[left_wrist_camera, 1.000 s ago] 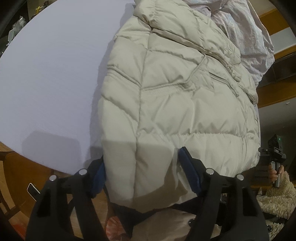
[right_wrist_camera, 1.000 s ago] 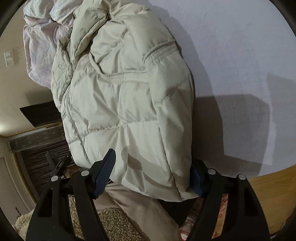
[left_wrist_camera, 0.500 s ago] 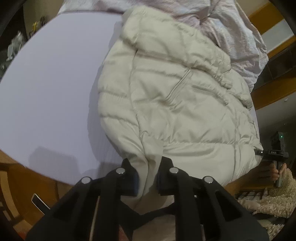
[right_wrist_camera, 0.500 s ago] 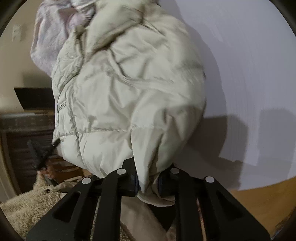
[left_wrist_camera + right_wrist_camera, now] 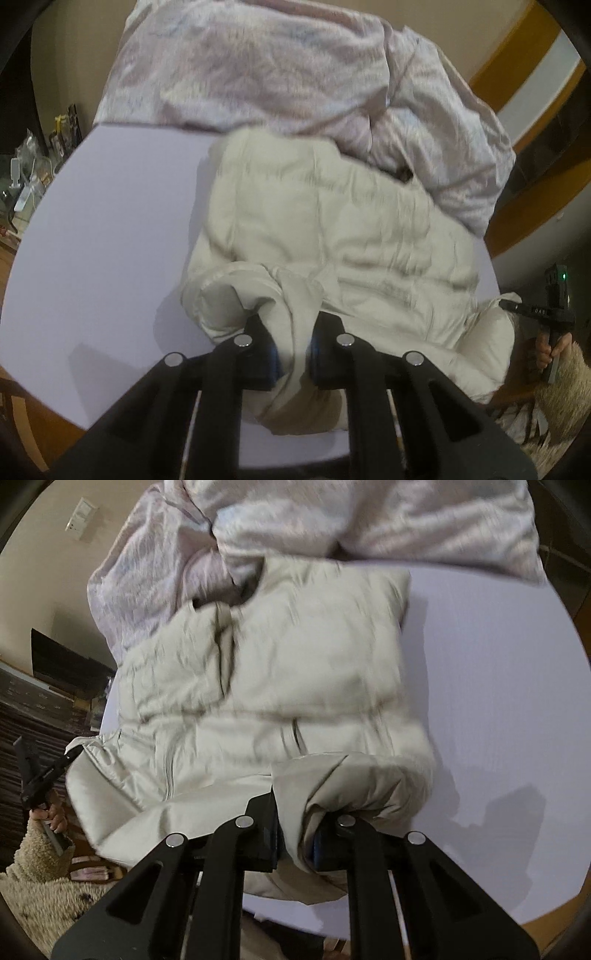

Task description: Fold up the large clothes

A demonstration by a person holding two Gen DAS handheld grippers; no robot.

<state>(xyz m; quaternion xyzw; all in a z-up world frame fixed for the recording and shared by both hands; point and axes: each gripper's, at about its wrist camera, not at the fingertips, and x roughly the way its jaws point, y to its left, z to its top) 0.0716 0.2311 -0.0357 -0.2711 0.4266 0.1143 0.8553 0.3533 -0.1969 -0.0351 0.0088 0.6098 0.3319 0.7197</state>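
Jacket: a cream quilted puffer jacket (image 5: 332, 229) lies on the pale lilac table (image 5: 103, 229), its near hem bunched and raised off the surface at both corners.
Left gripper: the left gripper (image 5: 293, 354) has its jaws pinched tight on a fold of the jacket's hem (the jaws have just been closing, with the fabric between them); cloth bulges above and hangs below the pads.
Right gripper: the right gripper (image 5: 293, 843) is likewise clamped on the hem at the opposite corner, its jaws also just closed onto the fabric, a puffy roll of jacket sitting over one finger.
Bedding: a crumpled pinkish-white quilt (image 5: 280, 70) is heaped at the far edge of the table, touching the jacket's far end.
Person: a hand (image 5: 552, 347) in a fleecy sleeve (image 5: 561, 391) grips the other tool's handle beside the table.
Focus: both views are blurred, so seams and zip are soft.
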